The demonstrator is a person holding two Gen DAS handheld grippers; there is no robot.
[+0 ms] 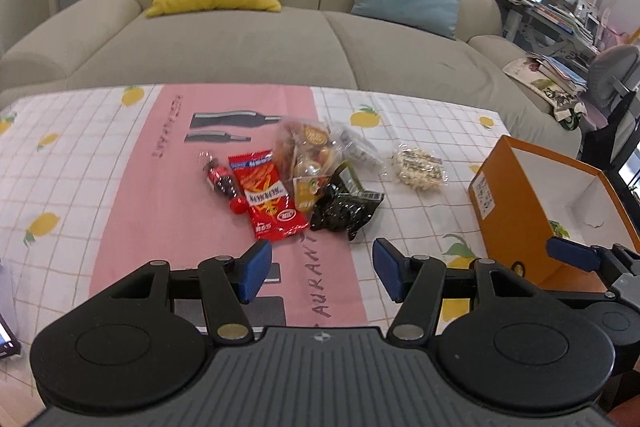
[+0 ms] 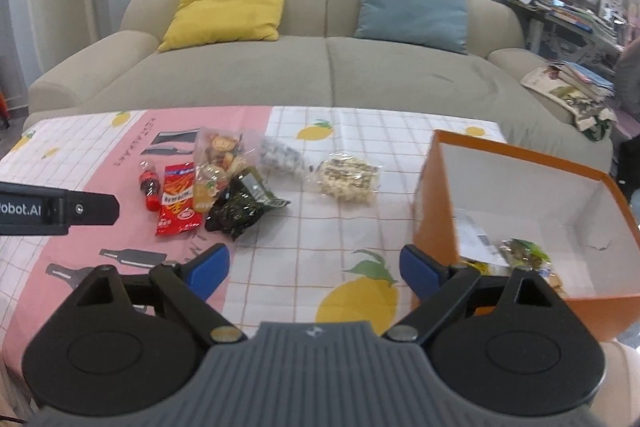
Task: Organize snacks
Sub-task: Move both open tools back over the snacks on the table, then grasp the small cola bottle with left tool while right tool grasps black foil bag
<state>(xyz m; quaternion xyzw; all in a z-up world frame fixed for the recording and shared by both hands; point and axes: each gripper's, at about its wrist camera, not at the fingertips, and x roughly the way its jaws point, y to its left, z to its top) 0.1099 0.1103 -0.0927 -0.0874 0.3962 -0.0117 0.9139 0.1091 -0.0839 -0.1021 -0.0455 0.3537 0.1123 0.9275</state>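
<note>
Several snack packs lie in a heap on the tablecloth: a red packet [image 1: 269, 201] [image 2: 179, 203], a small cola-shaped candy bottle [image 1: 222, 183] [image 2: 149, 189], a clear bag of mixed sweets [image 1: 306, 151] [image 2: 218, 163], a dark green pack [image 1: 345, 211] [image 2: 240, 209], a pale popcorn-like bag [image 1: 418, 169] [image 2: 349, 181] and a clear bag with grey pieces [image 2: 280, 155]. An open orange box [image 1: 516, 211] [image 2: 436, 203] stands at the right with a snack pack [image 2: 520, 253] inside. My left gripper [image 1: 320, 273] is open and empty, short of the heap. My right gripper [image 2: 316, 267] is open and empty beside the box.
The table carries a pink and white lemon-print cloth [image 1: 80, 163] [image 2: 360, 131]. A beige sofa [image 1: 240, 43] [image 2: 320, 67] with yellow and blue cushions stands behind it. A cluttered shelf of books [image 1: 560, 7] is at the far right. The left gripper's body [image 2: 60, 209] shows at the right wrist view's left edge.
</note>
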